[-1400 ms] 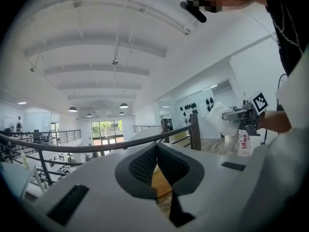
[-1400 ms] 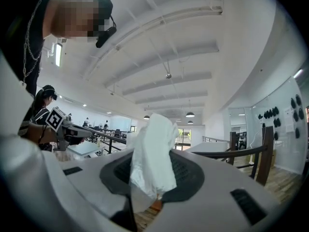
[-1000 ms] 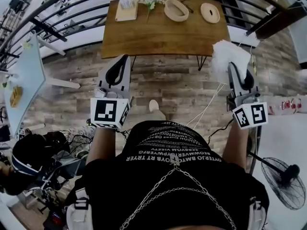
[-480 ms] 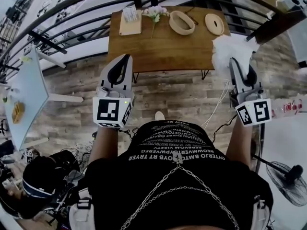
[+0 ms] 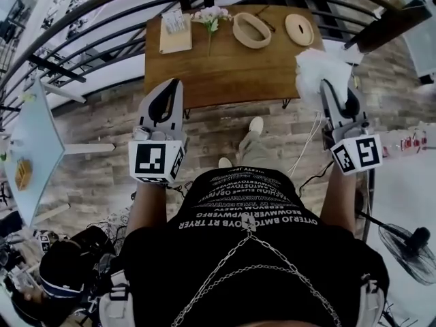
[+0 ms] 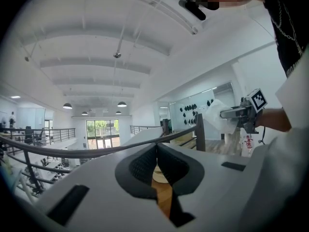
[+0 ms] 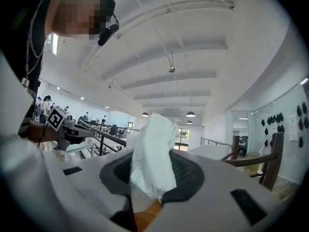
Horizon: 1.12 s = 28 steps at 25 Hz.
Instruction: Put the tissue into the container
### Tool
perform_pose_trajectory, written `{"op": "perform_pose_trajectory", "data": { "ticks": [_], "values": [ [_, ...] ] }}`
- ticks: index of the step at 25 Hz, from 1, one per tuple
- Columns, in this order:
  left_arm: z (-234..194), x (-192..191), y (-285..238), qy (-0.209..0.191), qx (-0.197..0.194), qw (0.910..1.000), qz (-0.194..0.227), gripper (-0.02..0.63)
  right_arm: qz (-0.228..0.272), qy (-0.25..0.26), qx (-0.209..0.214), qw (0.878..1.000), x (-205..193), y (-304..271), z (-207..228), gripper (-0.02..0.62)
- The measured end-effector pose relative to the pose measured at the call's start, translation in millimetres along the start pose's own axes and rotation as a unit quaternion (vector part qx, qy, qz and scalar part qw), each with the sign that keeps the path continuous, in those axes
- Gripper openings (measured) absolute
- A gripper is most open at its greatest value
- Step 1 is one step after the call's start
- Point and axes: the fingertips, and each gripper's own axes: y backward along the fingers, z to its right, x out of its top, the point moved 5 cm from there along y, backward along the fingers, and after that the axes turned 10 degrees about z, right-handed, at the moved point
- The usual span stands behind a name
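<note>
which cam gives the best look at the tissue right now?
Right gripper view: the tissue fills the centre, pinched in the right hand-held gripper. Head view shows the tissue only as a white wad at that gripper's tip. Left gripper view shows it small, far right.

Person wears a black short-sleeved T-shirt (image 5: pixel 204 278) with rows of white block print (image 5: pixel 242 208) across the chest. A silver chain necklace (image 5: pixel 246 231) hangs in a V. Pale shoe (image 5: pixel 256 125). Left gripper (image 5: pixel 176 84) and right gripper (image 5: pixel 330 90) have light grey shells and black ribbed pads. Each carries a white cube (image 5: pixel 155 161) with black square markers.
</note>
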Motion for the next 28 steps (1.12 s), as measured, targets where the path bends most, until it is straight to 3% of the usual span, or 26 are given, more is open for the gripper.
{"op": "perform_pose_trajectory", "data": {
  "ticks": [15,22,28],
  "values": [
    [-25,-15,-102,-0.007,0.028,0.9993,-0.025,0.028,-0.046,-0.042,0.018,0.998,-89,-113,84,0.123],
    [-49,-28,-159,0.001,0.047,0.9983,-0.034,0.029,-0.105,-0.053,0.043,0.992,-169,-194,116,0.123],
    [-50,-56,-205,0.011,0.053,0.9963,-0.067,0.028,-0.175,-0.079,0.063,0.979,-268,-251,145,0.123]
  ]
}}
